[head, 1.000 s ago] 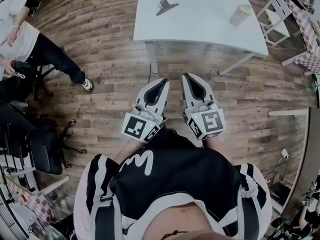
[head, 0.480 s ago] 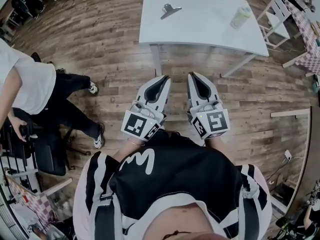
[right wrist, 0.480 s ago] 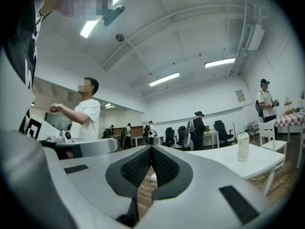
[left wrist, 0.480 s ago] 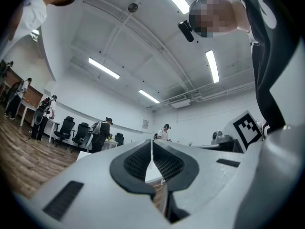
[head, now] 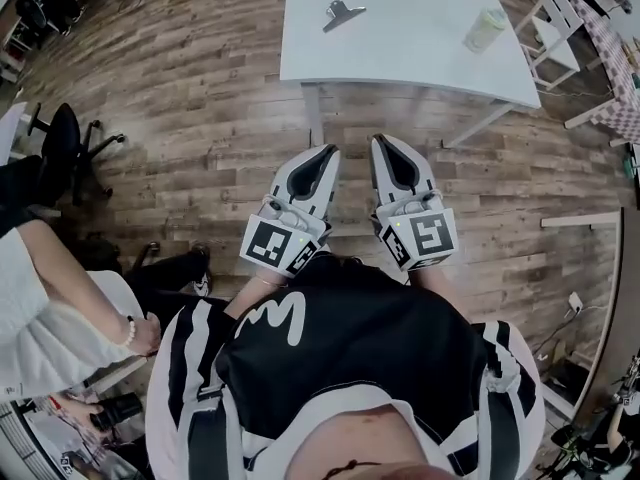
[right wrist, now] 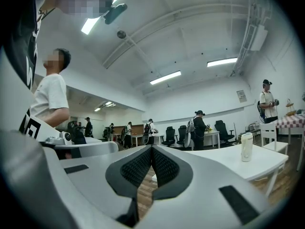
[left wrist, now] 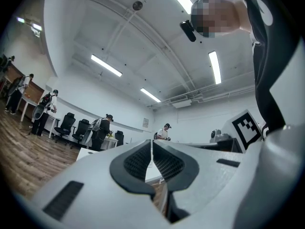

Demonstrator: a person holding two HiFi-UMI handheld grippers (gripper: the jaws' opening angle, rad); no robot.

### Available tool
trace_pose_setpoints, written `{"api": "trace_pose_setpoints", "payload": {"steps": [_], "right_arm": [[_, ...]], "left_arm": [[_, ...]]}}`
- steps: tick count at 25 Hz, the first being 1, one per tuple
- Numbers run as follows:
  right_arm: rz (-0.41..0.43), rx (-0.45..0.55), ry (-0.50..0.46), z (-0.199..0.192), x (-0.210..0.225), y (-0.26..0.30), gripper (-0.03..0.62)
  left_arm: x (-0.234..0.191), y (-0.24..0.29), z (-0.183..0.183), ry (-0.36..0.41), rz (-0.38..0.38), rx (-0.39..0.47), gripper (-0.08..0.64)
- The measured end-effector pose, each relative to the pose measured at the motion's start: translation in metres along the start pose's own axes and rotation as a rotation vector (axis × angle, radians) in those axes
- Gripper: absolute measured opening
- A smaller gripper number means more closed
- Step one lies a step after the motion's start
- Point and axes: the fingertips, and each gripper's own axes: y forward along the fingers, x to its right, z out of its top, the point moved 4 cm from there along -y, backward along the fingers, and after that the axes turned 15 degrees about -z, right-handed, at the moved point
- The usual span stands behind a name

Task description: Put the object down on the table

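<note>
A white table point(head: 400, 53) stands ahead of me in the head view. On it lie a dark metal binder clip point(head: 342, 13) near the far left and a pale capped bottle point(head: 484, 30) at the right, upright. My left gripper point(head: 328, 152) and right gripper point(head: 380, 141) are side by side in front of my chest, over the wooden floor, short of the table's near edge. Both are shut with nothing between the pads. In the left gripper view the left gripper point(left wrist: 152, 142) has its jaws meeting; likewise the right gripper point(right wrist: 152, 148), with the bottle point(right wrist: 246, 147) on the table point(right wrist: 238, 165) beyond it.
A black office chair point(head: 58, 146) stands at the left. A person in white point(head: 55, 313) is close at the lower left. A white chair point(head: 552, 18) and a checkered table point(head: 618, 43) are at the right of the table. Several people stand by desks far off.
Both grippers have stayed shut and almost still. The person in white at the left has moved from the upper left down to the lower left, uncovering the black office chair.
</note>
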Motion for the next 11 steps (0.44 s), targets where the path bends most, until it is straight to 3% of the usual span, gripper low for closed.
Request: {"api": "trace_pose_setpoints", "payload": {"steps": [11], "right_arm": [[0.004, 0.002, -0.01, 0.0, 0.0, 0.018, 0.017]], "left_arm": [[-0.019, 0.004, -0.001, 0.009, -0.004, 0.007, 0.015]]}}
